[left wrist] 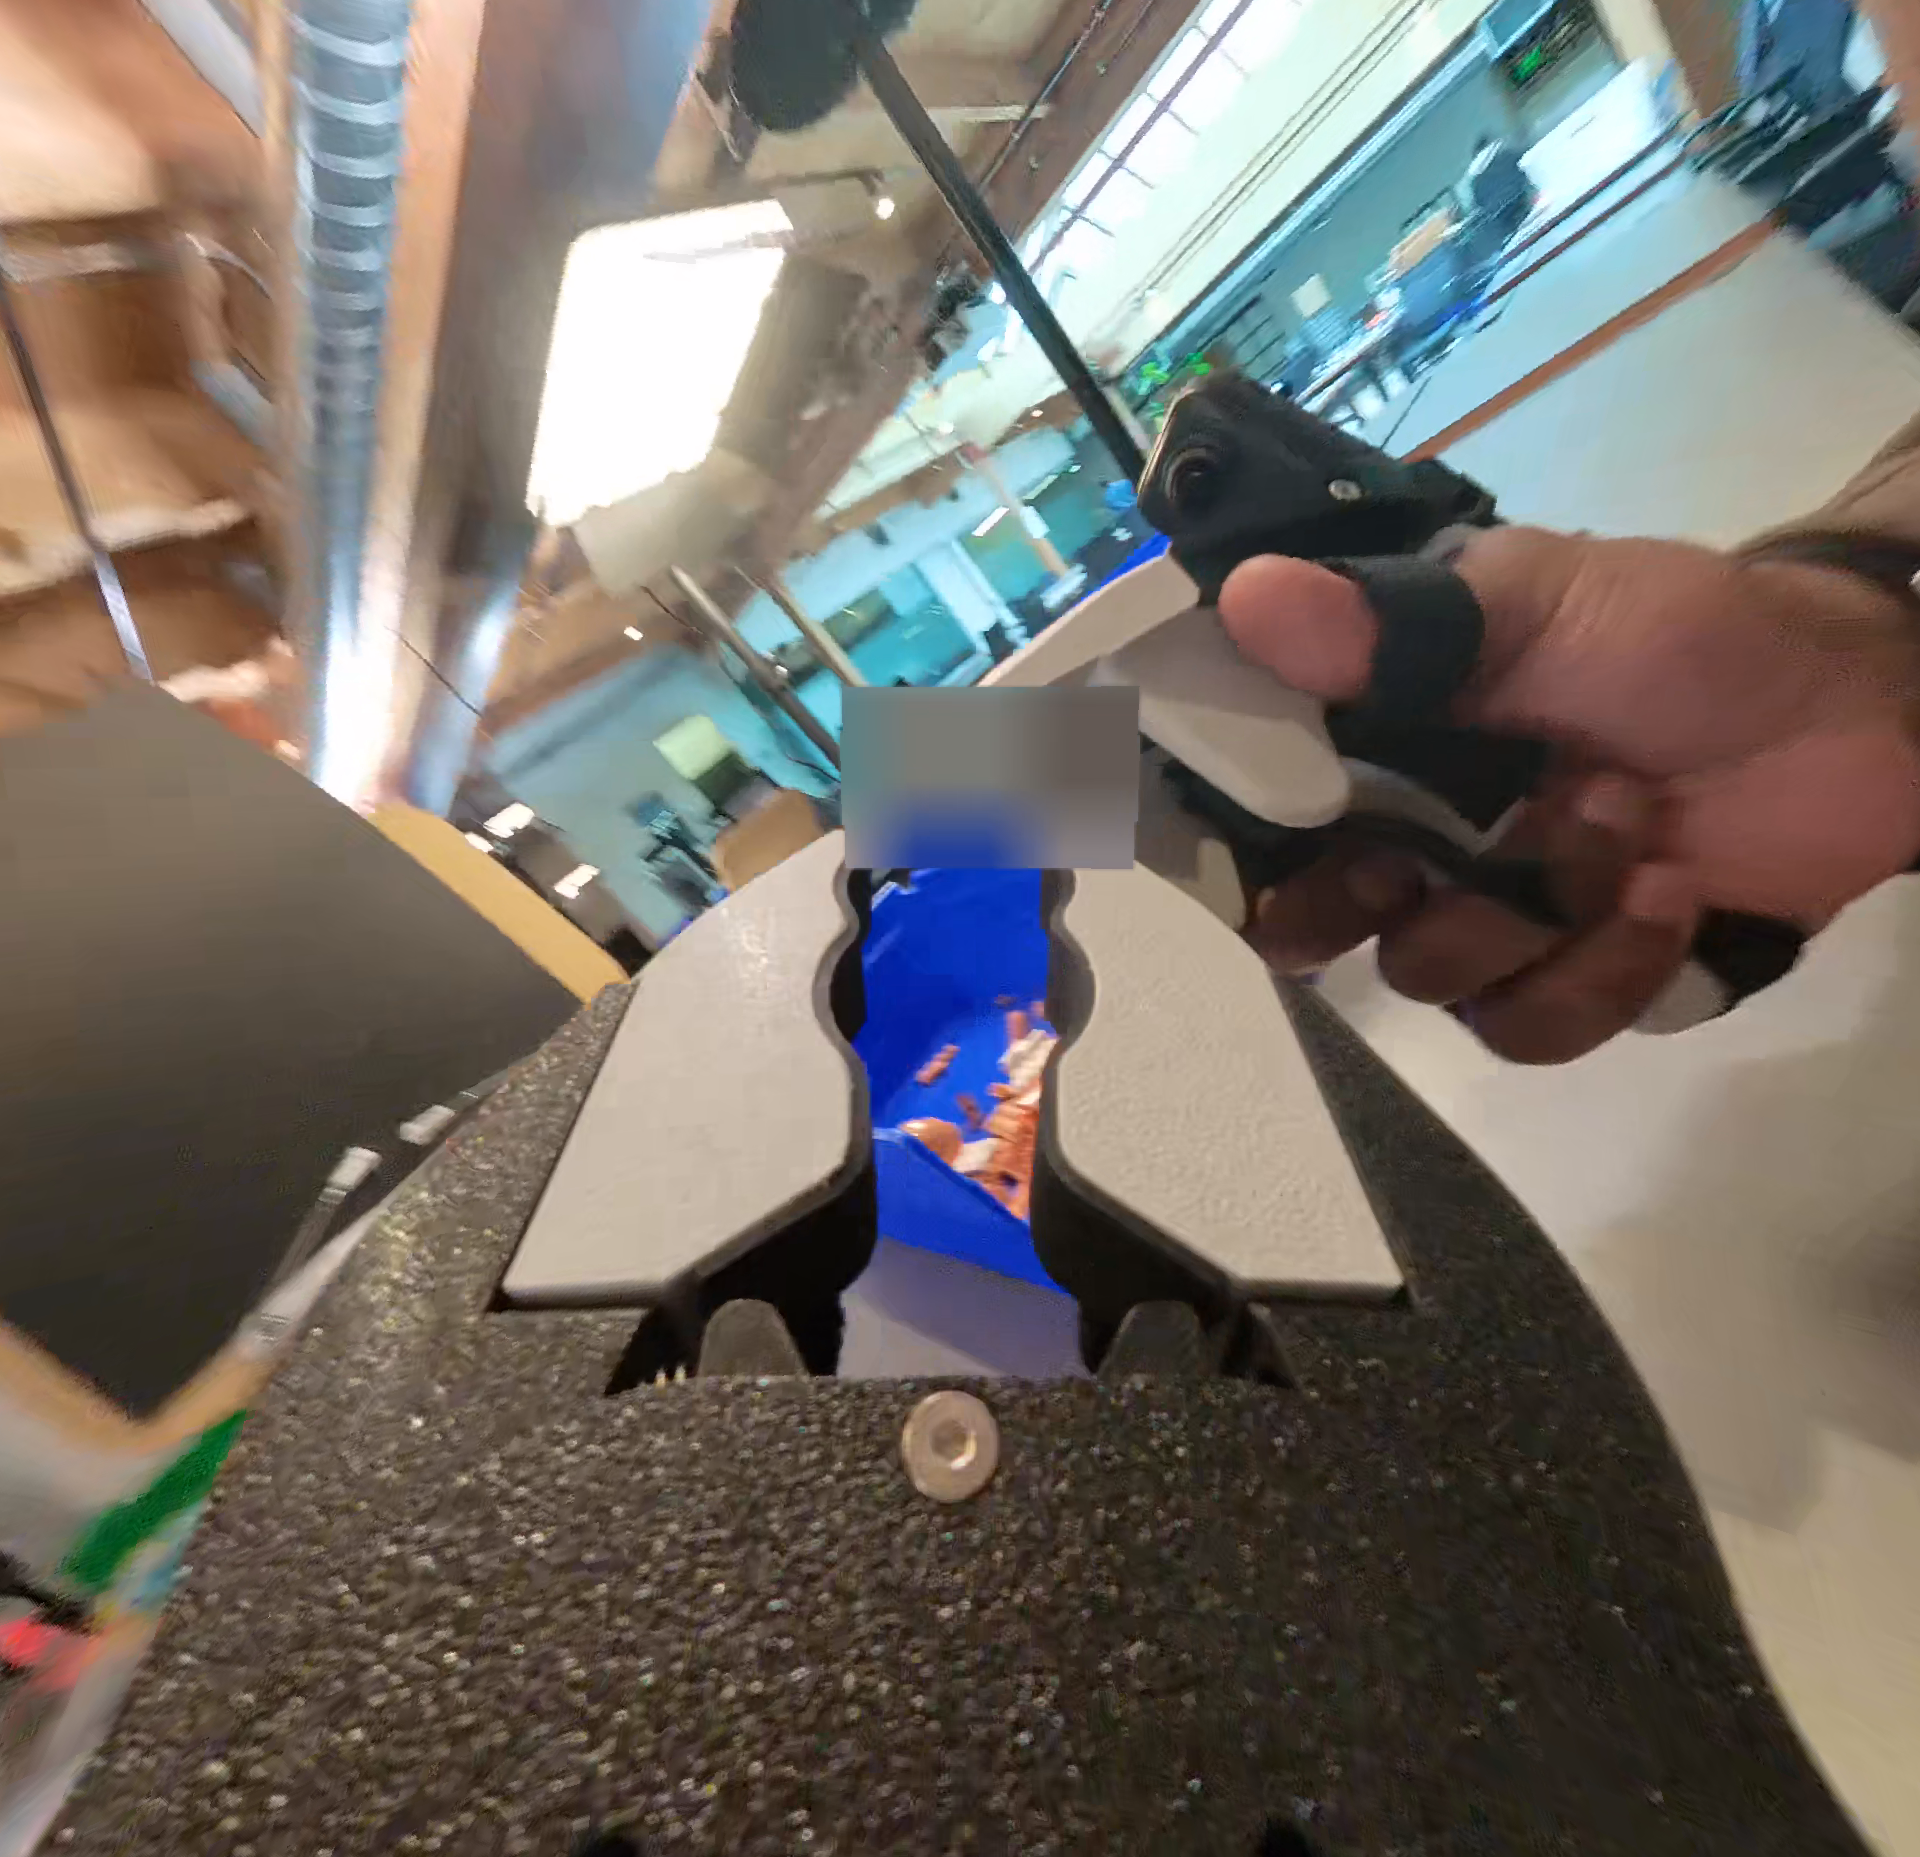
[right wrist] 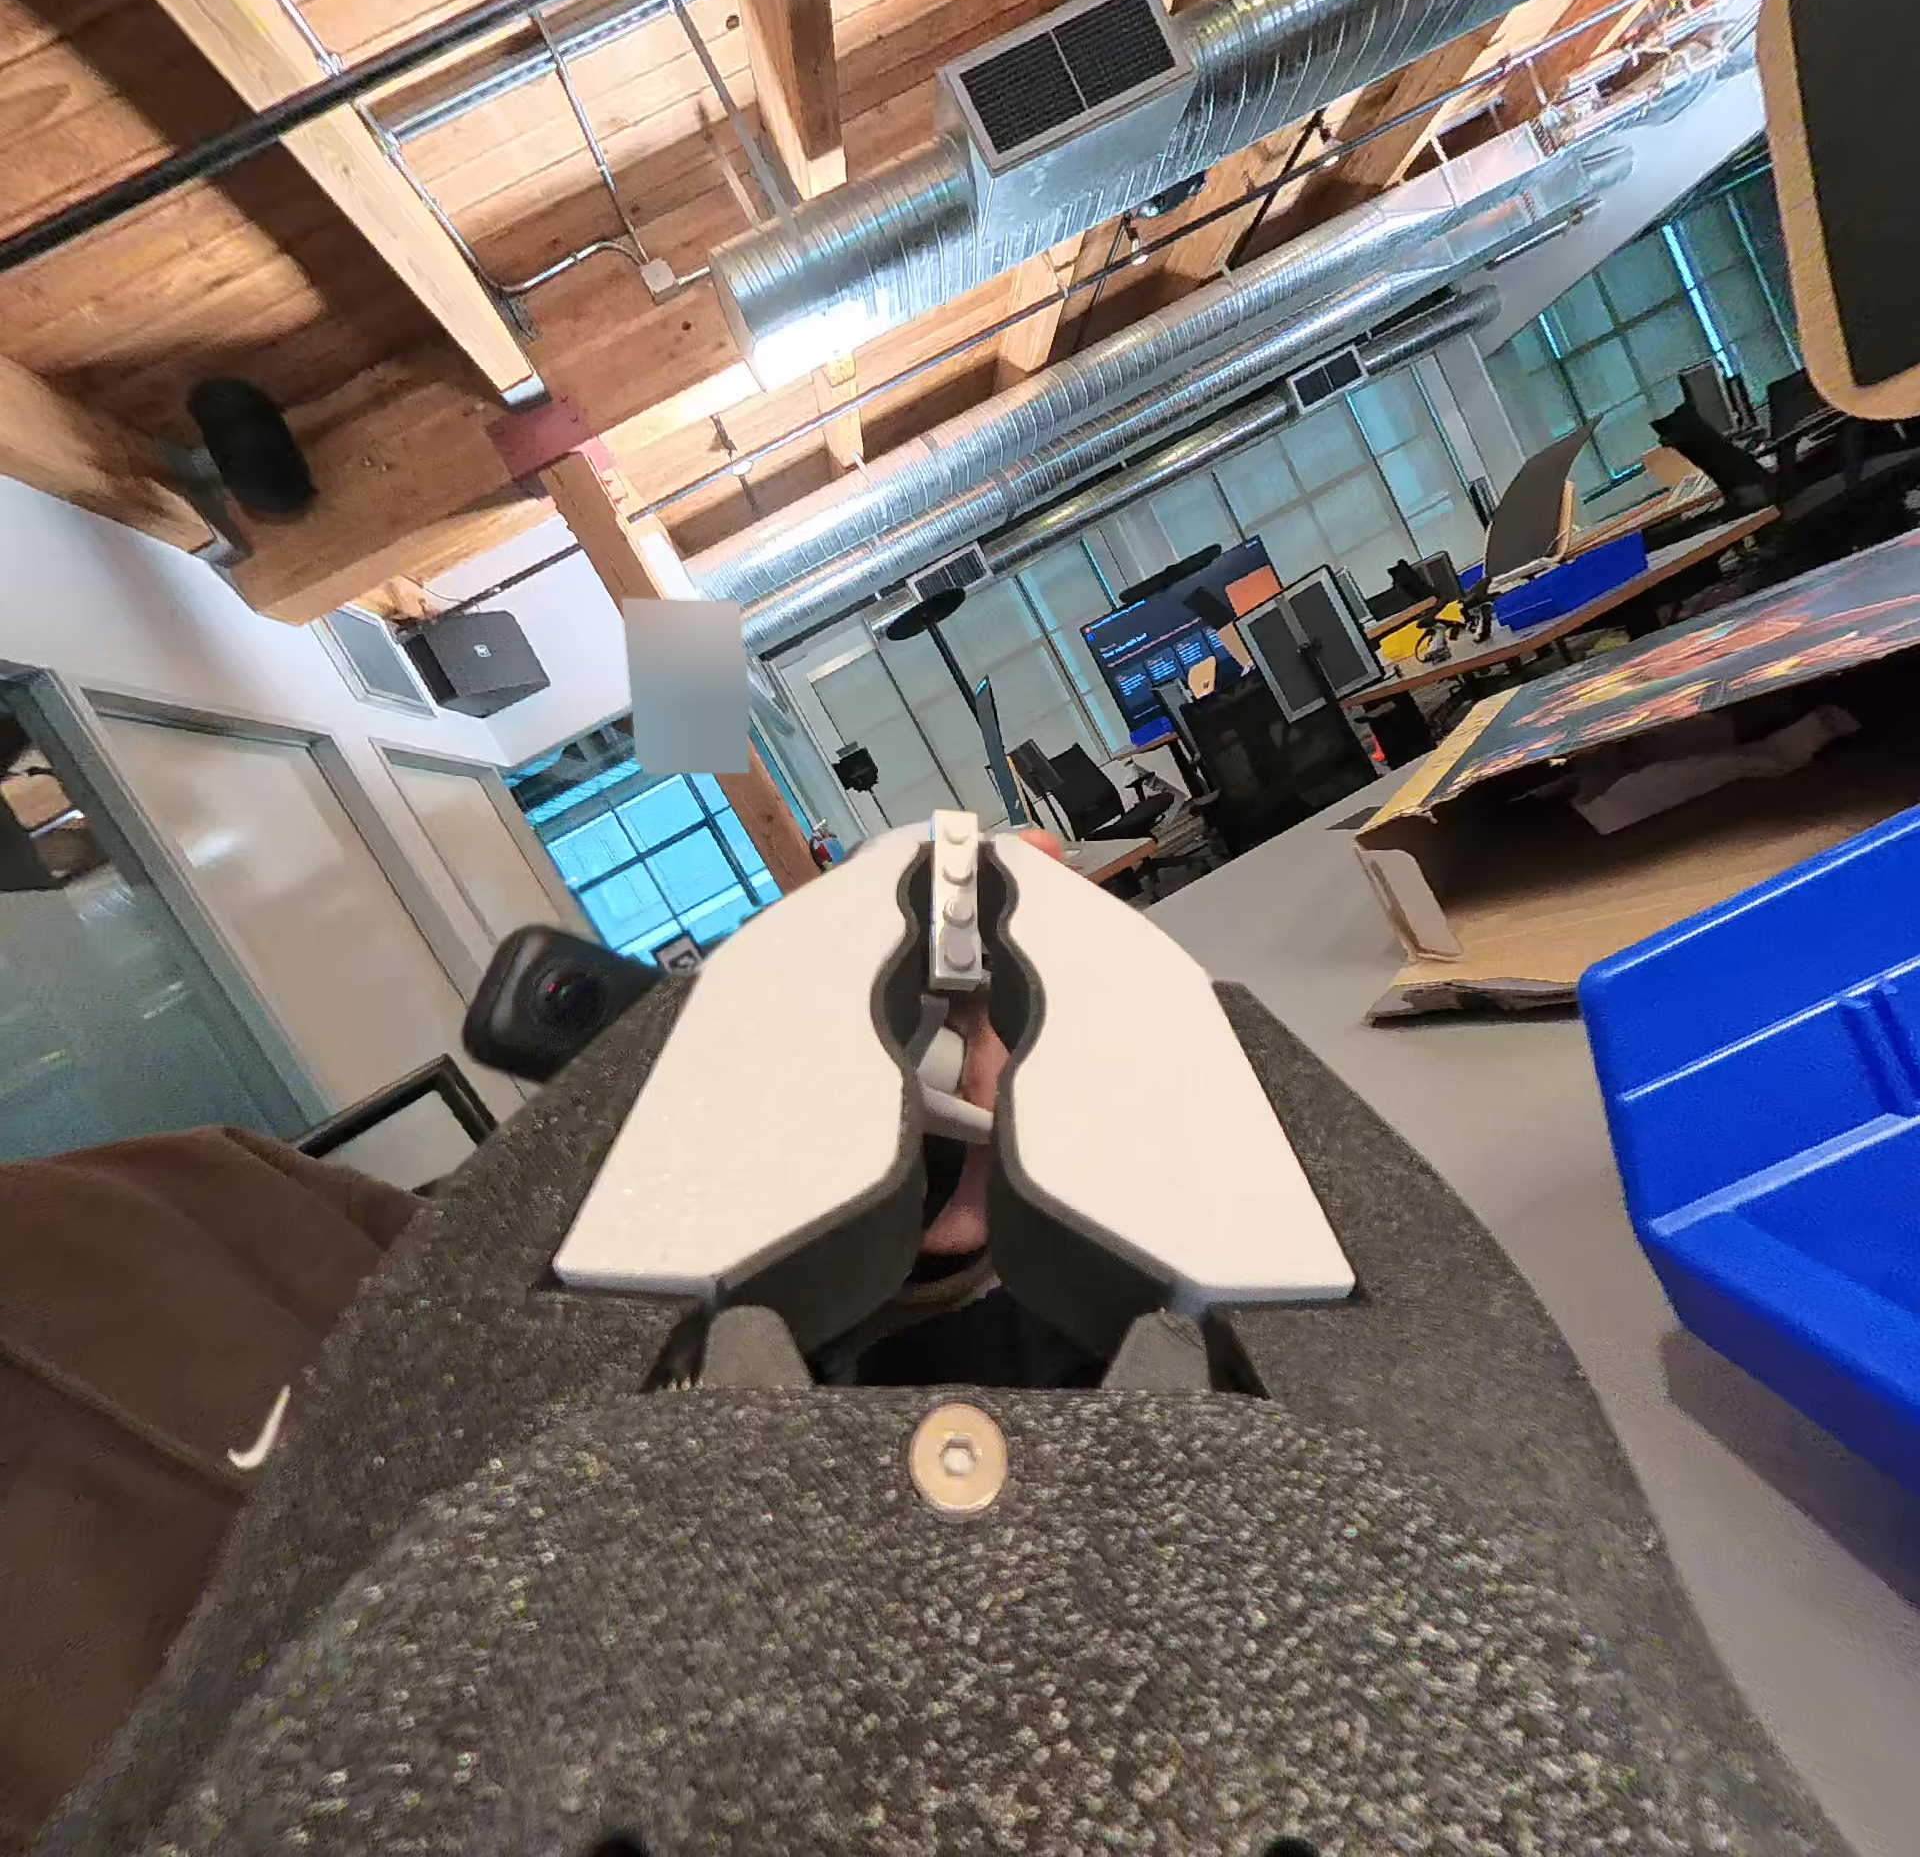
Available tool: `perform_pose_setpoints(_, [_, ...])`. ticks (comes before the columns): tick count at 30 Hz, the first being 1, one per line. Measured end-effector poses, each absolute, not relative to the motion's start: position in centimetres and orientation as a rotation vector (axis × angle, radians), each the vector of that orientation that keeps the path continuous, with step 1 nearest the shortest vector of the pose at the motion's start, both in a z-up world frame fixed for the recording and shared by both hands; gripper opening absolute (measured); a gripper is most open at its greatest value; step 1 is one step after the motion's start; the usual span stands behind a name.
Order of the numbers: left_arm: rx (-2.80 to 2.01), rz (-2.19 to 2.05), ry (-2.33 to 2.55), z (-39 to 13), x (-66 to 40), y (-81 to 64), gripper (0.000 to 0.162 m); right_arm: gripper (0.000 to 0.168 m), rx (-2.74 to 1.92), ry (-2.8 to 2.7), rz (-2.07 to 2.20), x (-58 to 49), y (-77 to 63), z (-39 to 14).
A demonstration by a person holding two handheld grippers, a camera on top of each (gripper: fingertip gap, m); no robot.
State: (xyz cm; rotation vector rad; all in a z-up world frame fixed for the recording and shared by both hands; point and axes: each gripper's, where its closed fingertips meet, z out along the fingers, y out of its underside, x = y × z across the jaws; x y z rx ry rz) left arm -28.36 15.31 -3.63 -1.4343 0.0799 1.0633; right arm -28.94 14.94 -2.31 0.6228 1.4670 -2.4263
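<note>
The right tool [right wrist: 961, 903] was seen clamped on a small grey studded plate [right wrist: 956, 908], held edge-on between the tips w/ studs facing the camera. The plate was pinched along its long sides, probably so the stud face stayed exposed. It was carried up in the air, tilted toward the ceiling, not resting on the bench [right wrist: 1403, 1132].

The left tool [left wrist: 956, 976] was held w/ jaws apart and nothing between them. Through the gap a blue bin [left wrist: 935, 976] was visible, w/ brownish and white small pieces [left wrist: 1003, 1111] lying inside. Whether the tips were over the bin or only aimed at it couldn't be told.

In the left wrist view the other tool was seen to the right, gripped by a hand [left wrist: 1621, 768] w/ a strap over a finger; it sat near the left tool, apart from it.

Edges & room: in the right wrist view a blue bin [right wrist: 1766, 1132] stood just beside the tool on its right, wall close by. A flattened cardboard box [right wrist: 1507, 903] lay farther back on the bench. Bare grey bench was left between them. A brown sleeve [right wrist: 156, 1340] crowded the left side. Open air was ahead of the held plate.
</note>
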Motion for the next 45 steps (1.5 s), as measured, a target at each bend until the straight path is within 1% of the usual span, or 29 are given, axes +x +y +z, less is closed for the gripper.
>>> perform_pose_setpoints(8, [-1.429,1.311,0.193,-3.8,-28.3,15.6,0.034,0.007,0.631,1.444,-2.381,-28.5,14.2,-2.6])
perform_pose_setpoints(14, [-1.433,1.354,0.217,-3.9,-28.5,15.6,0.035,0.007,0.614,1.448,-2.343,-28.1,13.8,-2.8])
perform_pose_setpoints(20, [-1.408,1.402,0.258,-3.6,-28.2,15.4,0.032,0.007,0.585,1.458,-2.34,-27.7,13.8,-2.7])
perform_pose_setpoints(26, [-1.433,1.347,0.271,-3.7,-27.8,15.2,0.032,0.007,0.546,1.508,-2.308,-27.4,13.5,-2.7])
perform_pose_setpoints(30, [-1.439,1.284,0.274,-3.5,-27.4,15.2,0.032,0.015,0.514,1.582,-2.29,-27.3,13.7,-2.9])
perform_pose_setpoints(33, [-1.443,1.262,0.292,-3.6,-27.1,15.3,0.032,0.016,0.485,1.612,-2.245,-26.9,13.6,-3.0])
perform_pose_setpoints(45, [-1.468,1.241,0.412,-4.3,-25.9,15.6,0.032,0.014,0.419,1.641,-2.187,-26.0,13.4,-3.0])
